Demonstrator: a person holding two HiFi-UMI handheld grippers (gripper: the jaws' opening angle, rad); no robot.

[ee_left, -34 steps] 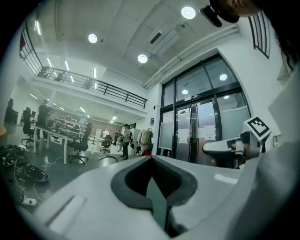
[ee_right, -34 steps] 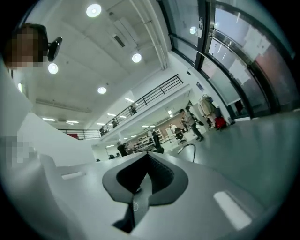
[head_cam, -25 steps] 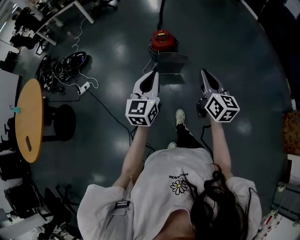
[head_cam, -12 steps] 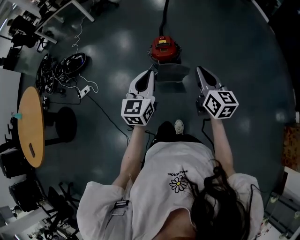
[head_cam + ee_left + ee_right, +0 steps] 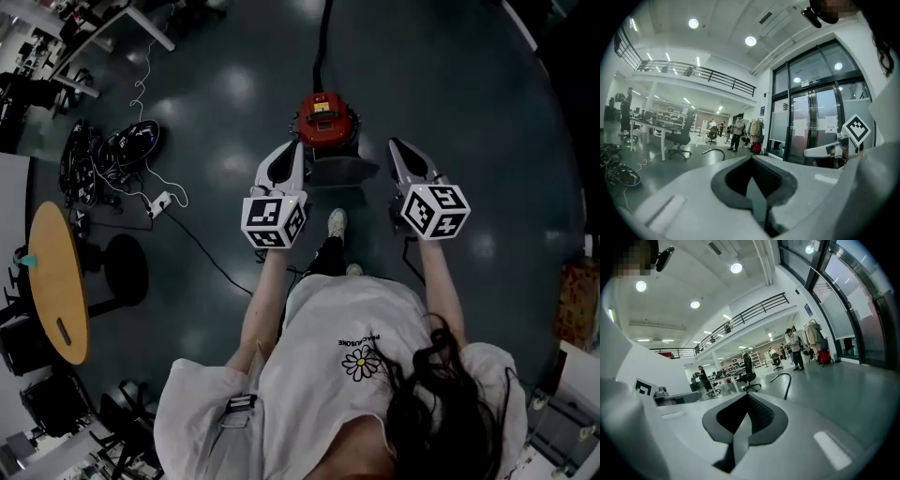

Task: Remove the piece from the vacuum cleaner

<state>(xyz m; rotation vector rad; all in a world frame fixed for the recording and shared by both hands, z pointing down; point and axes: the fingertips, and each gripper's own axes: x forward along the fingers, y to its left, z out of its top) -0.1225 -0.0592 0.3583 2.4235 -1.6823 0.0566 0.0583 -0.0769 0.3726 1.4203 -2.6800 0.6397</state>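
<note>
The red vacuum cleaner [image 5: 326,117] stands on the dark floor, and its black hose [image 5: 323,37] runs away from me. A grey boxy piece [image 5: 339,171] sits against its near side. My left gripper [image 5: 292,150] hovers just left of that piece with its jaws shut and nothing in them. Just right of the piece, my right gripper [image 5: 398,147] is likewise shut and empty. Neither touches the vacuum. In the left gripper view the left gripper [image 5: 752,159] shows closed pads, as does the right gripper [image 5: 747,397] in the right gripper view. Only the curved hose [image 5: 783,380] shows there.
A round wooden table [image 5: 58,281] and a black stool base [image 5: 127,267] stand at the left. A tangle of cables [image 5: 112,150] and a power strip [image 5: 161,200] lie on the floor there. People [image 5: 737,133] stand far off; glass doors [image 5: 815,126] are at the right.
Both grippers have travelled forward together with the walking person. The vacuum cleaner now lies directly between their tips. The jaws stayed shut.
</note>
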